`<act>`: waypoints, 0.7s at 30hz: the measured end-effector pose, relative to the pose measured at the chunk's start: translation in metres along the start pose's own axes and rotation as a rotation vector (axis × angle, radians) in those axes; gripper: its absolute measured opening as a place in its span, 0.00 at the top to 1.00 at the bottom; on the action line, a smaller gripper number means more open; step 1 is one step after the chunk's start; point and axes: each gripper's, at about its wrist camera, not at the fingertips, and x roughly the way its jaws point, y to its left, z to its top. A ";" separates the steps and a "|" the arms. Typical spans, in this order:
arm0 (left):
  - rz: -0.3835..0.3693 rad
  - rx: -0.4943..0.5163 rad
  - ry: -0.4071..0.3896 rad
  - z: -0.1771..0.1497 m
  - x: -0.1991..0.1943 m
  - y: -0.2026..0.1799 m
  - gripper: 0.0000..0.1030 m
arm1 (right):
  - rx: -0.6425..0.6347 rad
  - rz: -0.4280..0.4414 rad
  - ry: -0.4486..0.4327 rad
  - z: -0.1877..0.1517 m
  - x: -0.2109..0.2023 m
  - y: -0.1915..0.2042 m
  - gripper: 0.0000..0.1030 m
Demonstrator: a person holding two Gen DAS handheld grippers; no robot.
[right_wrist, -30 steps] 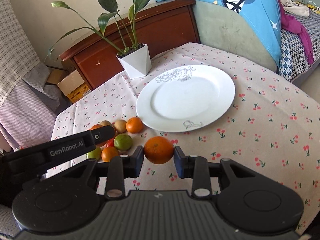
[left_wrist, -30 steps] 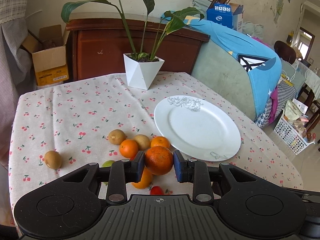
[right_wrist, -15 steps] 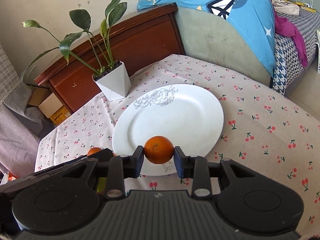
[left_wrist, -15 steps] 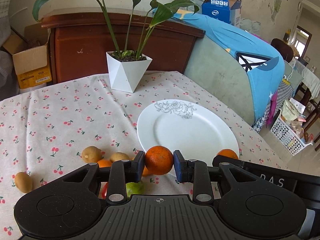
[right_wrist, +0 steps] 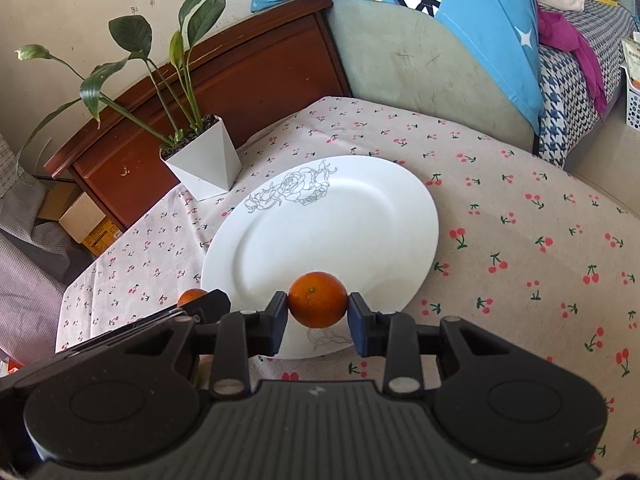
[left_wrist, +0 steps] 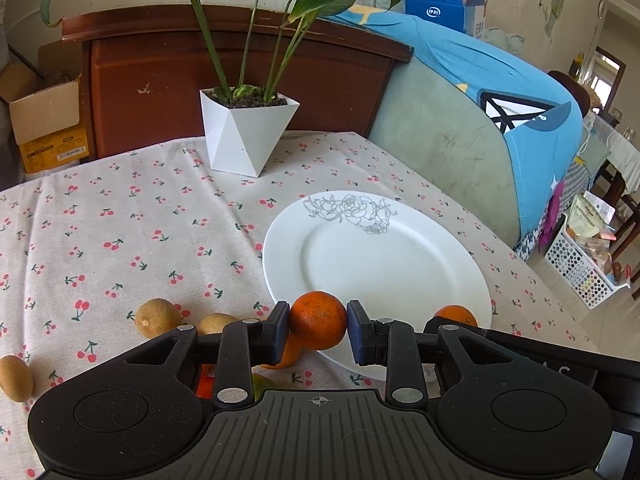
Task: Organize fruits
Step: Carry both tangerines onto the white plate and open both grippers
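**Two oranges at the plate, nothing on it yet**

On the far left of the cloth (left_wrist: pixel 120 216) lie three brown fruits (left_wrist: pixel 157 317), loose and apart from the plate. Closer in, partly hidden under the left gripper (left_wrist: pixel 318 326), sit another orange fruit (left_wrist: pixel 289 354), a green one (left_wrist: pixel 260 385) and something red (left_wrist: pixel 205 385); how many more lie below the body cannot be told. The left gripper is clamped on an orange (left_wrist: pixel 318 325), both pads pressed to its sides, and holds it at the plate's (left_wrist: pixel 384 256) near-left rim. Whether it hangs above the rim or just short of it is hard to judge.

To its right, the right gripper (right_wrist: pixel 318 307) likewise pinches a second orange (right_wrist: pixel 318 299), held over the near edge of the plate. In the left view this fruit shows as an orange cap (left_wrist: pixel 456 315) behind the right tool's body.

Judging by this, the job is at an early stage: the plate is bare, two fruits are about to go on it, and the pile at left remains to be moved.

Around it: a white pot with a plant (left_wrist: pixel 248 136) stands beyond the plate, well clear. A sofa (left_wrist: pixel 440 152) under blue fabric borders the table at right. The two tools sit close side by side, so they could bump on release; rolling fruit is the other risk.
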 end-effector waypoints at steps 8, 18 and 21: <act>-0.008 0.001 -0.007 0.000 -0.002 -0.002 0.71 | 0.013 0.010 -0.016 0.001 -0.004 -0.001 0.66; 0.018 -0.018 -0.017 -0.001 -0.017 0.002 0.59 | -0.007 0.053 -0.014 0.000 -0.012 0.002 0.65; 0.025 -0.024 -0.021 -0.001 -0.024 0.005 0.57 | -0.013 0.065 -0.006 -0.002 -0.013 0.004 0.65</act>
